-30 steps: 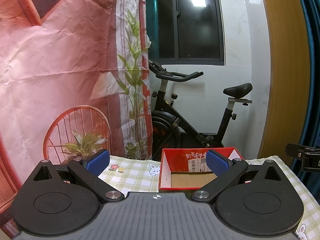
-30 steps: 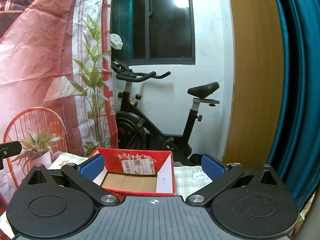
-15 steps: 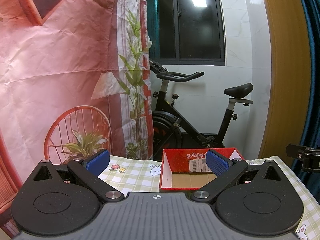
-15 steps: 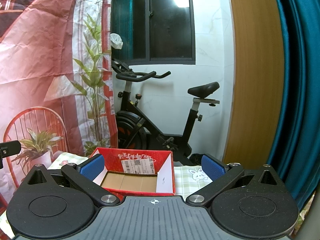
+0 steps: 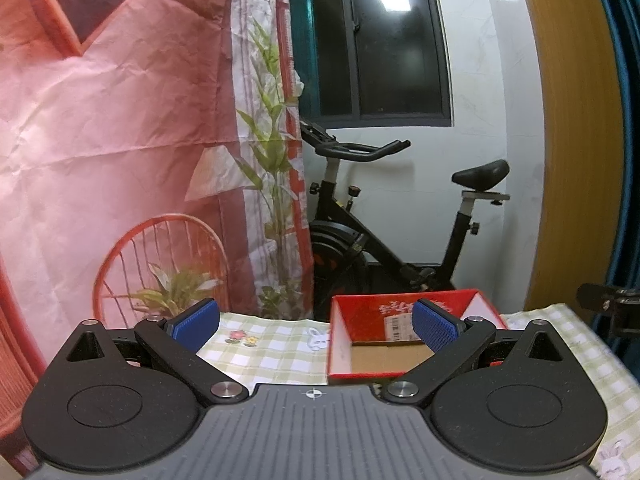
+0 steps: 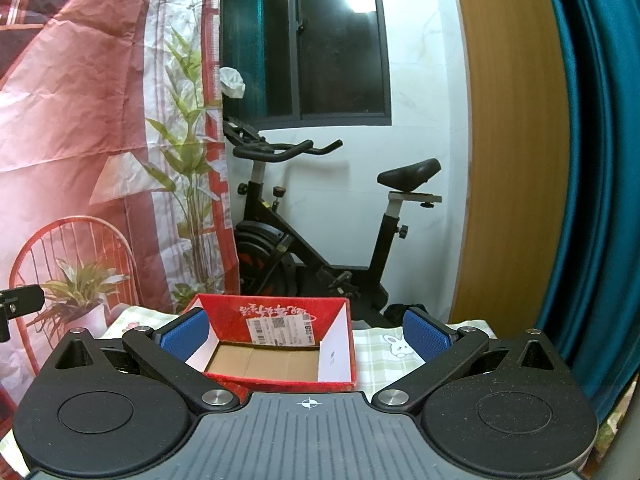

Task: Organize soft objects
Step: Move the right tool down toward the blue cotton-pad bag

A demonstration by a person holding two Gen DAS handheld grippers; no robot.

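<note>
A red cardboard box with a brown floor and a shipping label stands open on a green-checked tablecloth. Nothing lies inside it. My left gripper is open, its blue pads wide apart, the right pad over the box's near corner. In the right wrist view the same red box sits between the spread blue pads of my right gripper, which is open and holds nothing. No soft object shows in either view.
An exercise bike stands behind the table against a white wall. A printed pink backdrop hangs at left. A wooden panel and teal curtain are at right. The other gripper's edge pokes in at the right.
The left wrist view has drifted slightly left, so the box sits a little further right. The right gripper has barely moved. Both stay open.
</note>
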